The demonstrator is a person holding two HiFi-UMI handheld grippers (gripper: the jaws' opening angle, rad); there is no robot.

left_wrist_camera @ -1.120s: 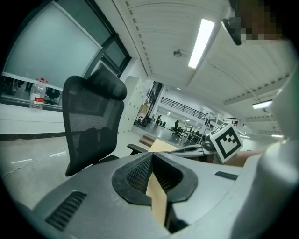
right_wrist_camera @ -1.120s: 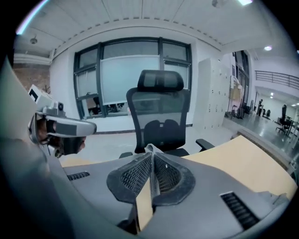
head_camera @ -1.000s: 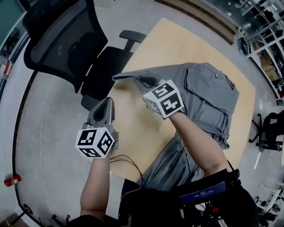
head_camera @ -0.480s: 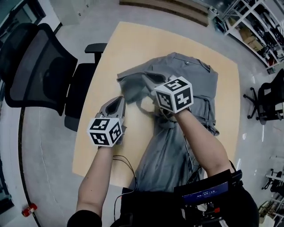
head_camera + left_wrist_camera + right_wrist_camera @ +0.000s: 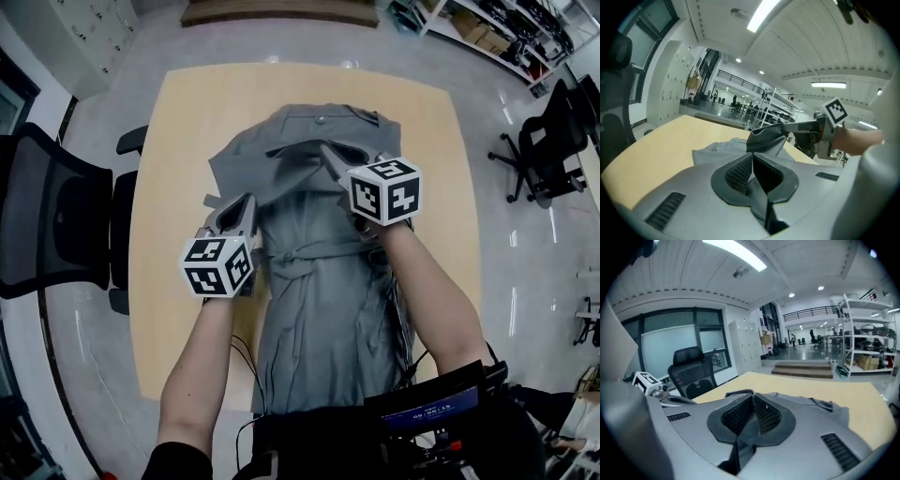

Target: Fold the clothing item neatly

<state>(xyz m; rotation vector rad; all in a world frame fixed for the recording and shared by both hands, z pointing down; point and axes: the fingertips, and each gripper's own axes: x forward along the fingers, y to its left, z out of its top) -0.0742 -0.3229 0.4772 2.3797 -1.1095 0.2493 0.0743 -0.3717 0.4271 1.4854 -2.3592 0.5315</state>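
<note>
The head camera is looking steeply down at the pale wooden worktop (image 5: pixel 178 122). Both gripper cameras are sharing it, looking low across it.

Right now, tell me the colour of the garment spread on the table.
The garment is plain grey, with no pattern; the head view shows it best.

LIGHT: bright, even, from overhead strip lamps (image 5: pixel 761 16) | GLARE: white streaks on glossy floor (image 5: pixel 514 314) | SHADOW: soft, faint | DISTORT: strong fisheye in all views; black vignette at corners of both gripper views | FOCUS: close fgnd soft, bkgd sharp
</note>
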